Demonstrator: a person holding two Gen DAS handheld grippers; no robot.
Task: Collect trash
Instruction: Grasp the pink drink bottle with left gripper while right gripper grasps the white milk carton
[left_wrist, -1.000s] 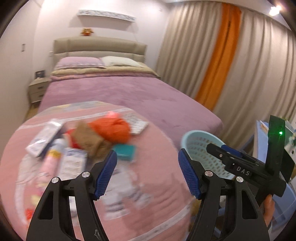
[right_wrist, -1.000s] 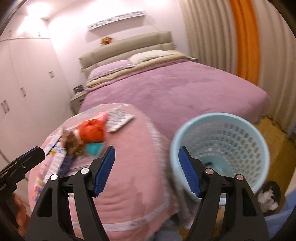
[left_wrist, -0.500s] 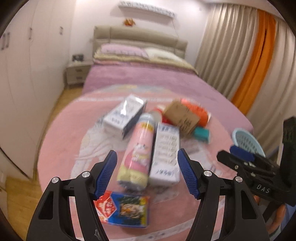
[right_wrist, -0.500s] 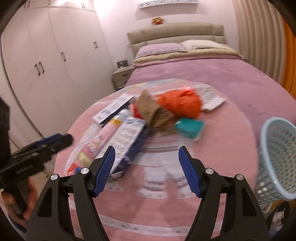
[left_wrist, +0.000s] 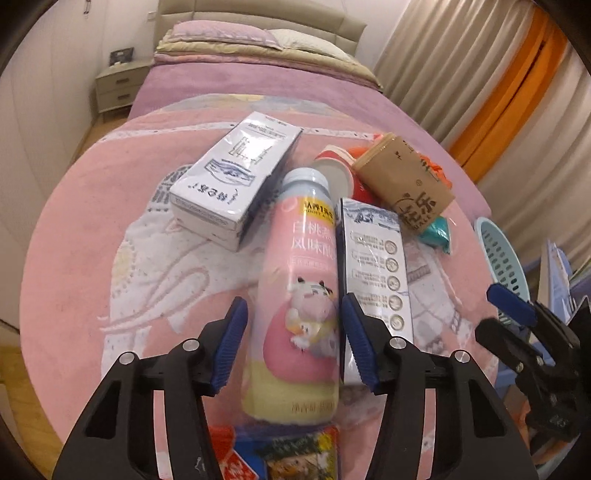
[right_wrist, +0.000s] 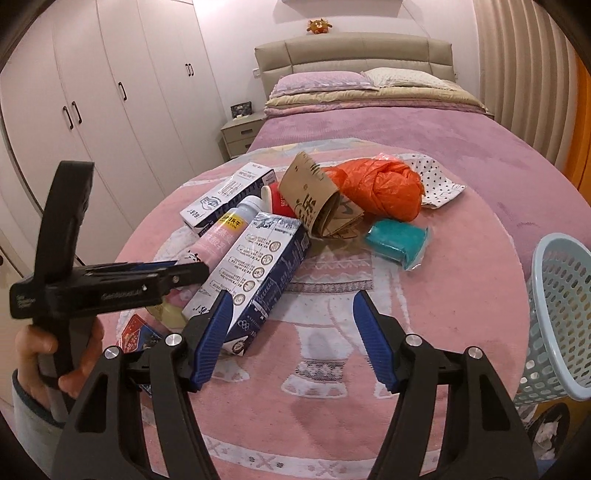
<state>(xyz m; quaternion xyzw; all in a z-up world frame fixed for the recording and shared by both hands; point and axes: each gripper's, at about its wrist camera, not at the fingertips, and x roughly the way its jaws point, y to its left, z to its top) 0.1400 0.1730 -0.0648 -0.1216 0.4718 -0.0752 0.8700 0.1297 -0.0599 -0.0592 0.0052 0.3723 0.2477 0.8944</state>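
Observation:
A pile of trash lies on a pink blanket (right_wrist: 369, 387). My left gripper (left_wrist: 293, 343) straddles the lower half of a pink drink bottle (left_wrist: 295, 295). Its jaws are closing, with a gap still showing at the left pad. A white and blue carton (left_wrist: 373, 273) lies against the bottle's right side, and a second carton (left_wrist: 236, 173) lies farther back. My right gripper (right_wrist: 293, 332) hovers over bare blanket, closing slightly with nothing between its fingers. The first carton (right_wrist: 258, 269) ends by its left finger. Beyond are a brown paper sleeve (right_wrist: 314, 192), an orange bag (right_wrist: 380, 188) and a teal packet (right_wrist: 399, 243).
A light blue basket (right_wrist: 557, 317) stands at the blanket's right edge, with a dark bin (right_wrist: 546, 432) on the floor below it. A snack packet (left_wrist: 288, 458) lies under the bottle's base, and a red cup (left_wrist: 332, 162) is behind it. A polka-dot cloth (right_wrist: 436, 181) lies at the back.
Both views swung away from the basket toward the pile. My left gripper came down over the pink bottle and its jaws narrowed around it. The right gripper settled beside the carton.

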